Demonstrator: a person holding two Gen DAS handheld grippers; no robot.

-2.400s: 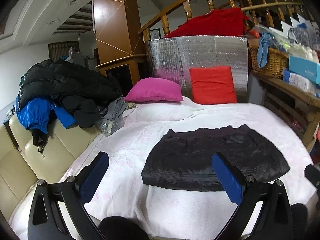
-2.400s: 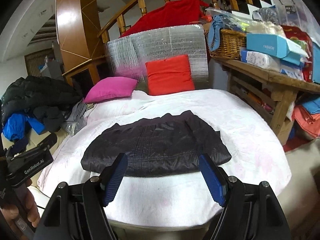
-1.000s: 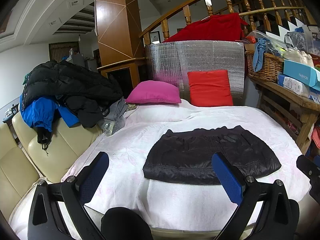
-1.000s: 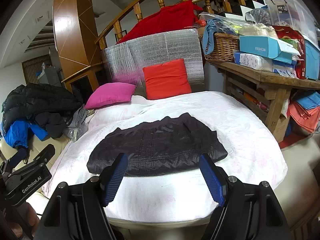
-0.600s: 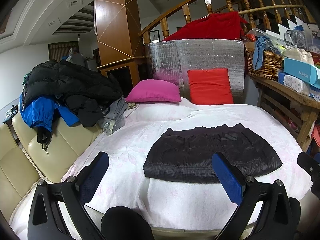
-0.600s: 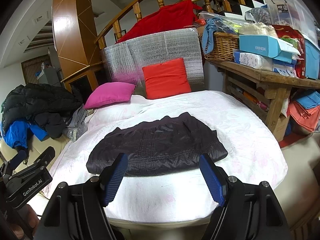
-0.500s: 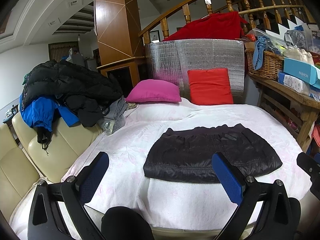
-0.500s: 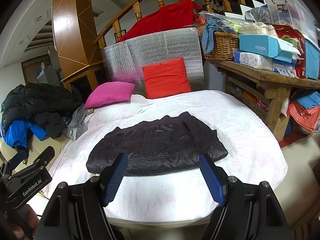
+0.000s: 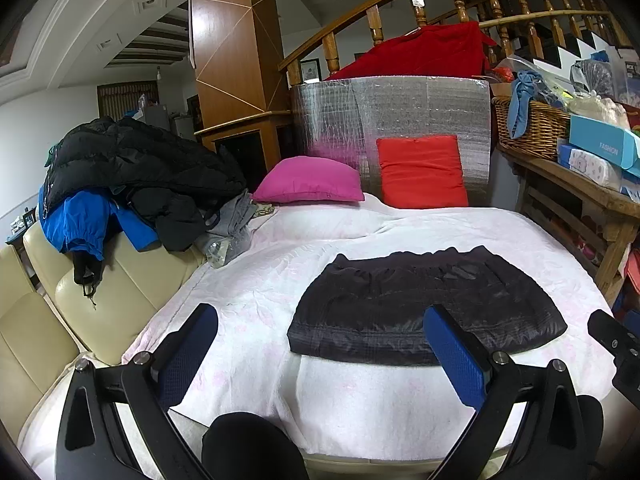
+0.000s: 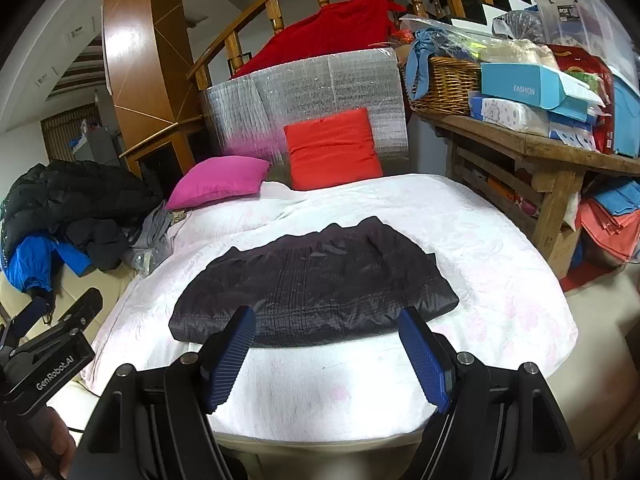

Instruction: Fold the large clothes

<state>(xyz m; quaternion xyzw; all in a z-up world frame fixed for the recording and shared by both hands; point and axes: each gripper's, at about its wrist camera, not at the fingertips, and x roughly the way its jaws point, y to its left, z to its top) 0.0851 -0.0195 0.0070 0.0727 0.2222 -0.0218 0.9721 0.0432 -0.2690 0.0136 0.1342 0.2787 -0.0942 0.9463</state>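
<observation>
A dark, quilted, shiny folded jacket [image 9: 424, 312] [image 10: 316, 288] lies flat on the white bed cover [image 9: 304, 392] [image 10: 492, 264], near its front edge. The left gripper [image 9: 320, 354] hangs before that edge, blue-padded fingers [image 9: 454, 354] spread wide and empty, the jacket's left half beyond them. The right gripper [image 10: 326, 350] likewise stands spread, clear of the jacket's near hem. Behind the jacket, at the head of the cover, are a magenta pillow [image 10: 218, 182] and a red cushion [image 10: 332, 148]. To the jacket's right a wooden table carries a woven wicker basket [image 10: 444, 82] with blue cloth [image 10: 420, 56] spilling out.
</observation>
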